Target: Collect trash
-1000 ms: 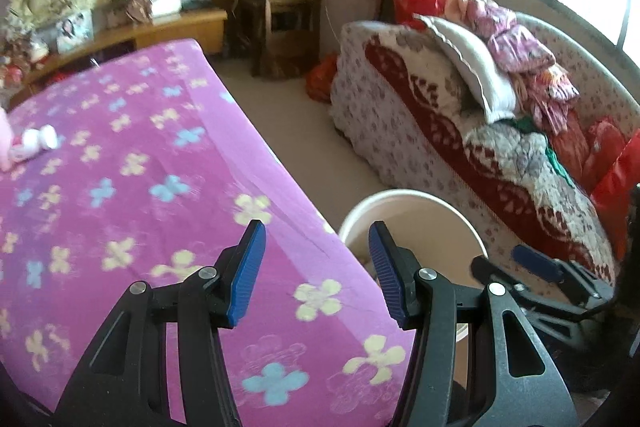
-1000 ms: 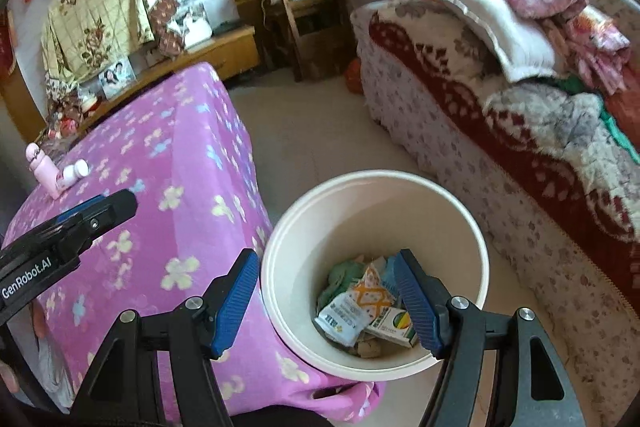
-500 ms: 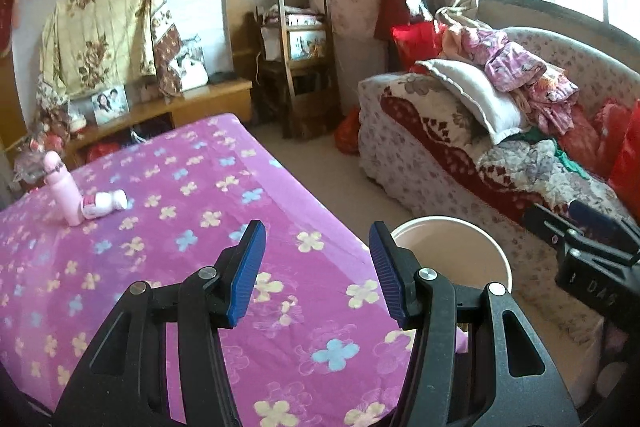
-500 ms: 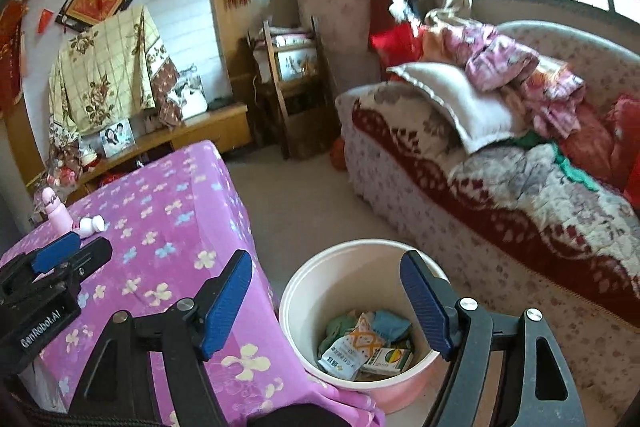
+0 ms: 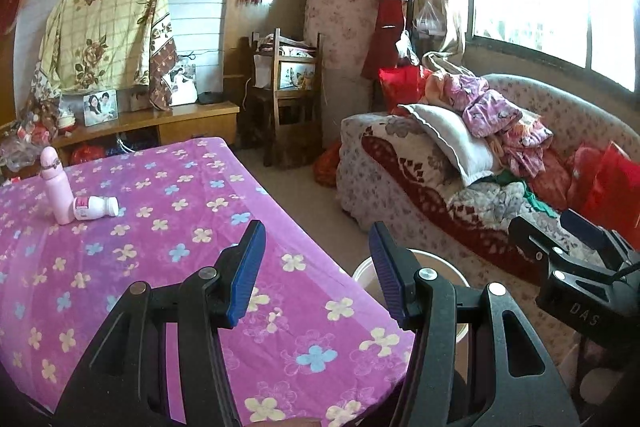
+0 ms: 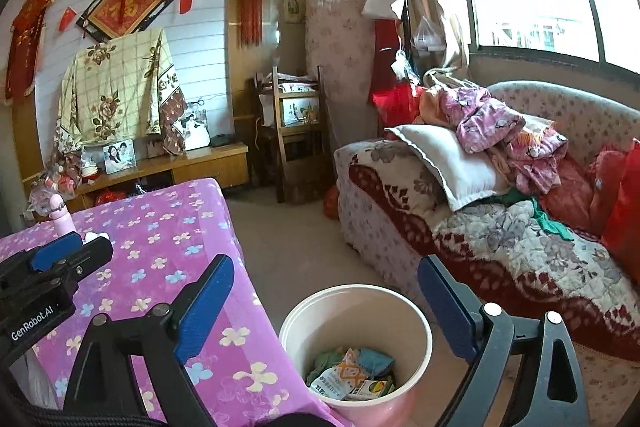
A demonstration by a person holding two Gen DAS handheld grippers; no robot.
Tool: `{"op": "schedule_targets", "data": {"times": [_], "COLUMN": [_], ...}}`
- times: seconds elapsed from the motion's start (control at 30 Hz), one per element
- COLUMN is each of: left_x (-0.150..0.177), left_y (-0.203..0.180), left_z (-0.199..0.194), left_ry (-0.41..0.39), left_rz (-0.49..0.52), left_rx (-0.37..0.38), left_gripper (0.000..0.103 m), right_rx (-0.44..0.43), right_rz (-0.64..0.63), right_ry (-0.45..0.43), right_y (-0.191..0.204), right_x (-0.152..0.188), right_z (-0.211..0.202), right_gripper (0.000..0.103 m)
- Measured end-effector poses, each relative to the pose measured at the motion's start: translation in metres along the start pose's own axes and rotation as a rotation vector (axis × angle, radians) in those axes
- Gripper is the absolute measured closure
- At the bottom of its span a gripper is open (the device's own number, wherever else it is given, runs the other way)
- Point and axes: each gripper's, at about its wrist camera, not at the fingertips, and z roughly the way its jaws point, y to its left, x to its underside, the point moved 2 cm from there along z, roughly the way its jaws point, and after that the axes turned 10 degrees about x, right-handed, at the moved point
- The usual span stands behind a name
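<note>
A cream trash bucket [image 6: 416, 331] stands on the floor beside the table's right edge, with several wrappers and small cartons [image 6: 350, 375] inside. Its rim shows in the left wrist view [image 5: 362, 269] behind the finger. My left gripper [image 5: 316, 269] is open and empty above the purple flowered tablecloth [image 5: 132, 259]. My right gripper [image 6: 326, 311] is wide open and empty, high above the bucket. A pink bottle [image 5: 54, 185] stands on the table's far left with a small white bottle [image 5: 96, 207] lying beside it.
A sofa [image 6: 500, 247] heaped with quilts, a pillow and clothes runs along the right. A wooden chair [image 6: 296, 131] and a low wooden cabinet [image 6: 172, 171] stand at the back wall. Bare floor [image 6: 288, 235] lies between table and sofa.
Both grippers have risen and tilted up, so the bucket has dropped lower in view and more of the room shows. Both stay open and empty.
</note>
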Motion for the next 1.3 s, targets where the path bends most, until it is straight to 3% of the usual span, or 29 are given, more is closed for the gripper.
{"op": "schedule_targets", "data": {"times": [1.3], "left_x": [0.0053], "left_y": [0.0073], "left_z": [0.0027], "left_ry": [0.013], "left_rz": [-0.020], "left_rx": [0.010], "left_gripper": [0.051], "right_rx": [-0.021], "right_rz": [-0.004], "right_ry": [0.028], "right_y": [0.0063], "right_x": [0.0056], "right_z": [0.0072], "right_gripper": [0.010]}}
